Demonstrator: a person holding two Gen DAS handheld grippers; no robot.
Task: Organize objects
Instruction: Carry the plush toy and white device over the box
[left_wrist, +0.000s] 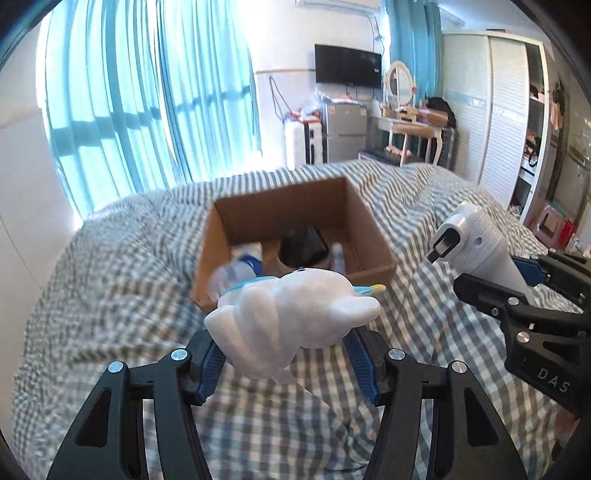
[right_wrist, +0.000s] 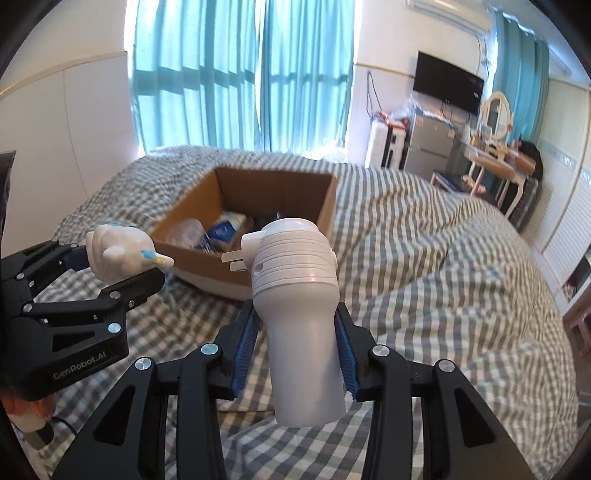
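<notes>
Your left tongs (left_wrist: 288, 354) pinch the white figurine (left_wrist: 295, 314), right tongs (right_wrist: 295, 354) the plug-in lamp (right_wrist: 295, 295); the cardboard box (left_wrist: 365, 236) lies just ahead of both, nearer the left.

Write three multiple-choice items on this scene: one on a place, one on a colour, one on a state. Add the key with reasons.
1. Where does the cardboard box sit?
A. on the checked bedcover
B. on the desk
C. on the floor

2. What colour are the curtains?
A. red
B. blue
C. yellow

3. What is the right gripper doing?
A. standing open with nothing in it
B. gripping a white plug-in device
C. gripping a book

Key: 1 A, the box rests on the bedcover. 2 B, the curtains over the window are blue. 3 B, its pads press the device, whose prongs point toward the box, while the left gripper holds a white toy.
</notes>
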